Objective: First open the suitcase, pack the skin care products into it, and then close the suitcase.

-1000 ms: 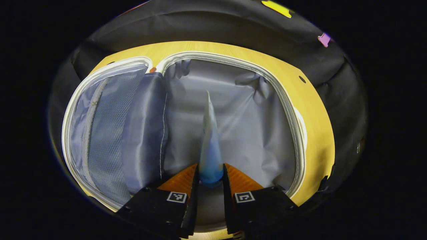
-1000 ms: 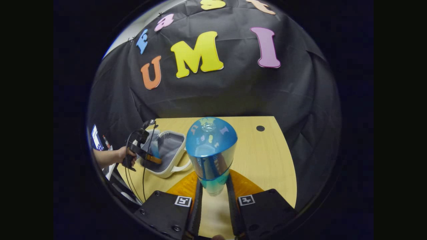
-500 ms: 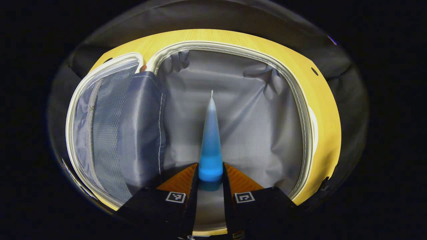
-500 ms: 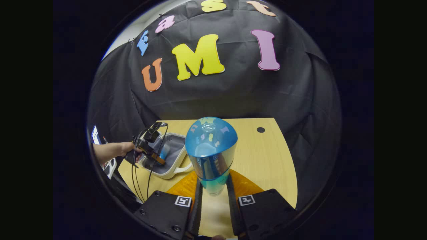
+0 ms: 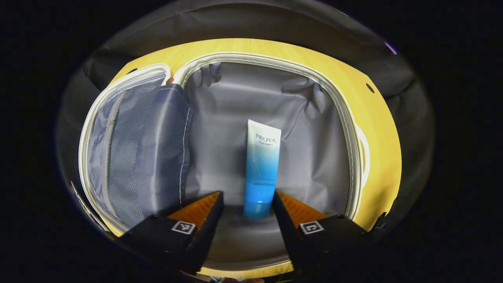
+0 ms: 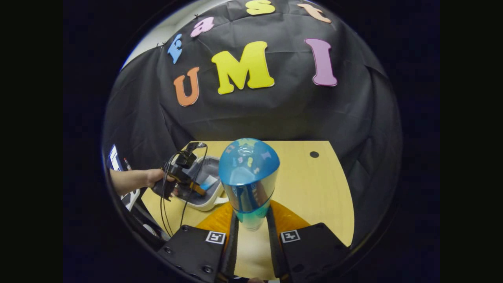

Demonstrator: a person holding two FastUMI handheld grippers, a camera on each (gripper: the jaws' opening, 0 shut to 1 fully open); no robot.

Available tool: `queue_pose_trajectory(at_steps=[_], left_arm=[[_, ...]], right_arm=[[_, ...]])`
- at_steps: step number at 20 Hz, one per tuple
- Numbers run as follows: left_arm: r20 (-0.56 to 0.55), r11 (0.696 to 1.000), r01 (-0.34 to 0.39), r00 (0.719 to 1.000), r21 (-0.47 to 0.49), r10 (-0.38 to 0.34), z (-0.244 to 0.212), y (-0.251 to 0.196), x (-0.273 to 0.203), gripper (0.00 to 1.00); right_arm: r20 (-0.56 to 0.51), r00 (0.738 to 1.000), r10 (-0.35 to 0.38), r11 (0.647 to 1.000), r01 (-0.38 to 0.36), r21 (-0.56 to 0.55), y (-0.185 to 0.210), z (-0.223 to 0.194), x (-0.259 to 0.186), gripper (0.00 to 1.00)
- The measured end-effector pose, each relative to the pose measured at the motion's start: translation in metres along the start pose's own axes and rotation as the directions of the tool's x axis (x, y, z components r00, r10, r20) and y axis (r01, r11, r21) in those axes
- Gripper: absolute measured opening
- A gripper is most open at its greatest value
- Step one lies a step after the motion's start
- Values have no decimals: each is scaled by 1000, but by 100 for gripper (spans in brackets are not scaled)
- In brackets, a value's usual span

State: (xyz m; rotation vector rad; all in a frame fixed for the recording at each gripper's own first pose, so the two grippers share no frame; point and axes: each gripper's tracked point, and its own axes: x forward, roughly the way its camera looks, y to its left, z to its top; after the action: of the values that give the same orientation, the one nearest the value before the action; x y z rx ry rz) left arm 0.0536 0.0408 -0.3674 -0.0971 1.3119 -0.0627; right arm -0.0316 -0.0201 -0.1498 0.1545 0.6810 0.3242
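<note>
The white suitcase (image 5: 355,165) lies open on the wooden table, grey lining up. A white-to-blue tube (image 5: 260,169) lies flat on the lining of its main half, cap toward me. My left gripper (image 5: 246,204) stands open just above the tube's cap end, fingers apart on either side and off it. In the right gripper view, my right gripper (image 6: 251,222) is shut on a blue bottle (image 6: 248,179) with a shiny domed cap, held upright over the table. The suitcase (image 6: 212,198) and the left gripper (image 6: 184,182) show far off at the left.
The suitcase's left half has a mesh zip pocket (image 5: 118,145) and a grey flap (image 5: 165,149). The wooden table (image 6: 314,188) runs to the right of the case, with a small dark hole (image 6: 314,154). A person's hand (image 6: 155,177) holds the left gripper.
My left gripper has opened and let go of the tube, which dropped from edge-on to lying flat on the lining. The right gripper still holds the blue bottle, barely shifted.
</note>
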Motion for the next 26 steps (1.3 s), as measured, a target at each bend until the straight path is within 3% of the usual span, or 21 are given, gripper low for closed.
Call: queue_pose_trajectory(at_steps=[1, 4, 9, 11, 13, 16, 18, 22, 26], left_arm=[[37, 1000, -8, 999, -7, 8, 2, 1, -7, 91], [202, 999, -1, 979, -52, 12, 9, 2, -42, 95], [487, 986, 66, 873, -155, 18, -11, 2, -122, 95], [549, 977, 74, 834, -201, 50, -36, 13, -137, 97], [578, 969, 114, 816, -220, 35, -65, 10, -149, 98], [605, 960, 111, 793, -257, 71, -100, 24, -164, 98], [603, 959, 107, 794, -264, 77, -117, 32, -165, 98], [598, 949, 94, 793, -302, 112, -130, 63, -167, 98], [618, 929, 101, 771, -355, 152, -135, 89, -177, 98]], right_arm=[[0, 1000, 20, 1000, -20, -11, 12, 2, 6, 34], [-21, 996, 86, 995, -87, -43, 51, 6, 25, 34], [-143, 968, 207, 974, -217, -65, 121, -13, 75, 34], [-174, 959, 225, 970, -237, -49, 144, -17, 107, 34], [-213, 950, 230, 970, -241, -27, 165, -23, 145, 34], [-280, 934, 224, 974, -224, 32, 187, -42, 191, 34], [-334, 920, 204, 979, -193, 67, 195, -55, 216, 34], [-466, 871, 156, 981, -81, 176, 195, -87, 256, 34], [-548, 831, 100, 972, 36, 232, 184, -112, 276, 34]])
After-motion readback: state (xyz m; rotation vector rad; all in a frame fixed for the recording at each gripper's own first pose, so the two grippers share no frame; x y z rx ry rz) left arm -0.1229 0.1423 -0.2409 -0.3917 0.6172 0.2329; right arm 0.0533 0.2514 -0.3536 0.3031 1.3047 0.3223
